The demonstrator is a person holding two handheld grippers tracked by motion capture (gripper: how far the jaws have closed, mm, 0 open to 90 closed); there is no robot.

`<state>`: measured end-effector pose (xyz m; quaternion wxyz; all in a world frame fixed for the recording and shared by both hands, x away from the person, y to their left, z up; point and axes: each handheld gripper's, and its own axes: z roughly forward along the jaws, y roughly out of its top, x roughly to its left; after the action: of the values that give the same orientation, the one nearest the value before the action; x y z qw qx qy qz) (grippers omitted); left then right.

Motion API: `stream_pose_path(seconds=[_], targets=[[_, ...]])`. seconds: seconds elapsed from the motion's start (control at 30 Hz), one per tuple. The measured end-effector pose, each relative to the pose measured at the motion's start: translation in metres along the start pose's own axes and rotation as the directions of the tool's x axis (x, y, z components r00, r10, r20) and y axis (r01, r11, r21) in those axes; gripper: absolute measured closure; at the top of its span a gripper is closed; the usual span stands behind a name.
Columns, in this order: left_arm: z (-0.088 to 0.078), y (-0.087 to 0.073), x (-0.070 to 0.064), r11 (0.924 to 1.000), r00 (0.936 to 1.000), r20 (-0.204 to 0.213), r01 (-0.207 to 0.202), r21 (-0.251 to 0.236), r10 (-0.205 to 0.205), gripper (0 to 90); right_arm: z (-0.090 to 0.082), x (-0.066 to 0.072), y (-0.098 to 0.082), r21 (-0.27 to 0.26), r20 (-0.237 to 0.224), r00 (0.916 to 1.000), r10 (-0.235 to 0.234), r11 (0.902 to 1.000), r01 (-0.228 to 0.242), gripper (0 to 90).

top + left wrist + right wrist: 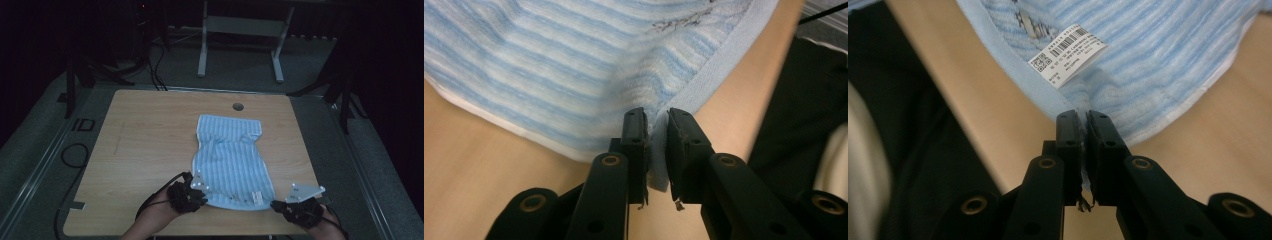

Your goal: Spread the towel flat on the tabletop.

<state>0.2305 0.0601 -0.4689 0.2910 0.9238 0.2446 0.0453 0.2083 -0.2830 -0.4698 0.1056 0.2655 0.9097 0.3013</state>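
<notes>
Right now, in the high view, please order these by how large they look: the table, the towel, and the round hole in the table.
1. Table, by far the largest.
2. Towel, which covers part of the table.
3. Hole, a small round opening beyond the towel's far edge.

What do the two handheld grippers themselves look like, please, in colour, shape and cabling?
Both the left gripper and right gripper are black, each topped by a grey three-cornered plate. Their flat rectangular jaws sit on arms with brass-coloured rivets. A black cable trails from each.

Left gripper (656, 122) pinches the striped towel (574, 65) (at its hem)
</notes>
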Motion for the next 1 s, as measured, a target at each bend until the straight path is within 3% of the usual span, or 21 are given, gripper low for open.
stream_pose_path(seconds=[0.1,0.17,0.23,0.27,0.33,0.37,0.4,0.47,0.5,0.6,0.63,0.7,0.73,0.8,0.87,1.0], targets=[[0.004,-0.017,-0.019,0.9995,0.9977,0.068,0.007,0.032,-0.009,77.8,0.002,0.016,-0.014,0.026,-0.033,0.9993,0.014,0.9996,-0.013,83.6],[0.009,-0.026,-0.028,0.9979,0.9943,0.107,-0.009,0.064,0.002,77.8,0.007,0.024,-0.023,0.068,-0.075,0.9967,0.032,0.9973,-0.026,81.1],[0.011,-0.032,-0.035,0.9955,0.9885,0.151,-0.017,0.093,0.003,67.5,0.01,0.03,-0.029,0.094,-0.1,0.994,0.043,0.995,-0.034,74.6],[0.011,-0.032,-0.035,0.9955,0.9885,0.151,-0.017,0.093,0.003,61.1,0.01,0.03,-0.029,0.094,-0.1,0.994,0.043,0.995,-0.034,74.6],[0.008,-0.035,-0.034,0.9959,0.9818,0.19,-0.006,0.091,-0.011,56.8,0.008,0.031,-0.032,0.095,-0.1,0.9935,0.054,0.9944,-0.045,67.0],[0.007,-0.035,-0.033,0.9963,0.9821,0.188,-0.006,0.086,-0.011,51.0,0.005,0.029,-0.031,0.087,-0.097,0.9933,0.063,0.9947,-0.054,64.1],[0.004,-0.034,-0.03,0.9964,0.989,0.148,-0.005,0.085,-0.007,49.4,0.003,0.028,-0.029,0.08,-0.087,0.9939,0.069,0.9949,-0.062,63.8],[0.001,-0.03,-0.019,0.9971,0.9952,0.098,-0.004,0.076,-0.003,48.6,-0.006,0.017,-0.019,0.045,-0.029,0.9983,0.05,0.9978,-0.048,61.8],[0.001,-0.03,-0.019,0.9971,0.9952,0.098,-0.004,0.076,-0.003,47.6,-0.006,0.017,-0.019,0.045,-0.029,0.9983,0.05,0.9978,-0.048,61.8],[0.006,-0.023,-0.005,0.9978,0.9989,0.047,0.002,0.066,-0.005,46.1,0.001,-0.005,-0.004,0.008,0.021,0.9978,0.063,0.998,-0.063,68.3],[0.009,-0.021,0.0,0.9979,0.9994,0.033,0.009,0.063,-0.011,46.1,0.001,-0.005,-0.004,0.008,0.021,0.9978,0.063,0.998,-0.063,68.3],[0.017,-0.018,0.01,0.9969,0.9995,0.015,0.026,0.074,-0.028,46.1,0.014,-0.015,0.003,0.005,0.023,0.9975,0.067,0.9977,-0.067,67.9],[0.021,-0.016,0.015,0.9963,0.9996,0.012,0.024,0.082,-0.026,46.2,0.03,-0.022,0.01,0.022,0.042,0.9974,0.059,0.998,-0.06,67.1],[0.031,-0.014,0.023,0.995,0.9989,0.012,0.045,0.09,-0.046,46.2,0.038,-0.026,0.013,0.03,0.044,0.9977,0.052,0.9981,-0.053,65.1],[0.041,-0.013,0.03,0.9919,0.9994,-0.019,0.032,0.123,-0.03,46.1,0.062,-0.035,0.021,0.065,0.045,0.998,0.045,0.9968,-0.048,64.2],[0.056,-0.015,0.039,0.9863,0.9984,-0.02,0.055,0.156,-0.053,46.1,0.08,-0.043,0.026,0.083,0.032,0.9981,0.052,0.9951,-0.055,63.9]])
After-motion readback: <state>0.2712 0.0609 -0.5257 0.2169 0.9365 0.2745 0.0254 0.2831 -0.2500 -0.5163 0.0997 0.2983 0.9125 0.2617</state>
